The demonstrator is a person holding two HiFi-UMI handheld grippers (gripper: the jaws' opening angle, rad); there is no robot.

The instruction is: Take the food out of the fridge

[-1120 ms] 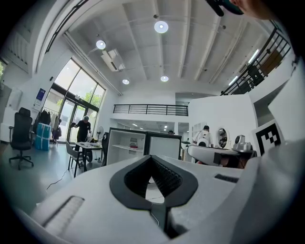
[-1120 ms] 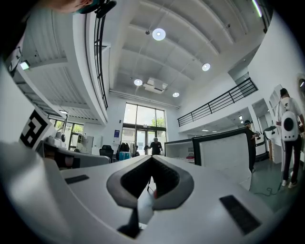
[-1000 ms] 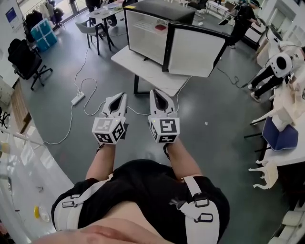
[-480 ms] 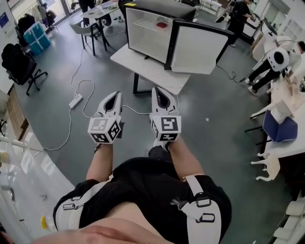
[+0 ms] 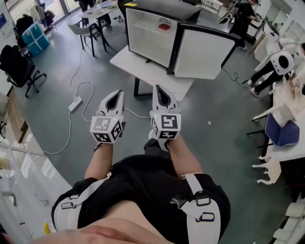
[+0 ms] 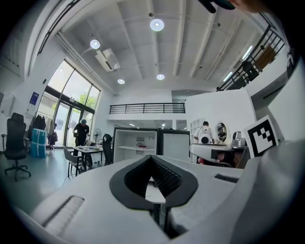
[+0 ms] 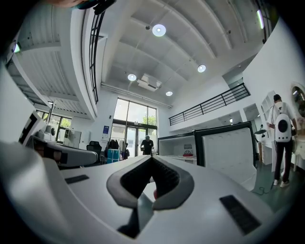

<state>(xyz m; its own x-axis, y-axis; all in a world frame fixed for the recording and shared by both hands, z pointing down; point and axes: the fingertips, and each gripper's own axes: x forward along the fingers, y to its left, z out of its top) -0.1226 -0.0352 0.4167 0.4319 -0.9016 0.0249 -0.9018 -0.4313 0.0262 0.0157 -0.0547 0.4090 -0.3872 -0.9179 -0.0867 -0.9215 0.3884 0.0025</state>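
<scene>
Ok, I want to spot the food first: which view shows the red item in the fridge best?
The head view: it looks into the open fridge, with the red item unblocked inside. The right gripper view shows it small and distant; the left gripper view, a mere speck.

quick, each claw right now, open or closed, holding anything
Left claw: closed, holding nothing.
Right claw: closed, holding nothing.

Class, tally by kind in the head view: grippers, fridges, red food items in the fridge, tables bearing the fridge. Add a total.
Grippers: 2 (left gripper, right gripper)
Fridge: 1
Red food item: 1
Table: 1
Total: 5
</scene>
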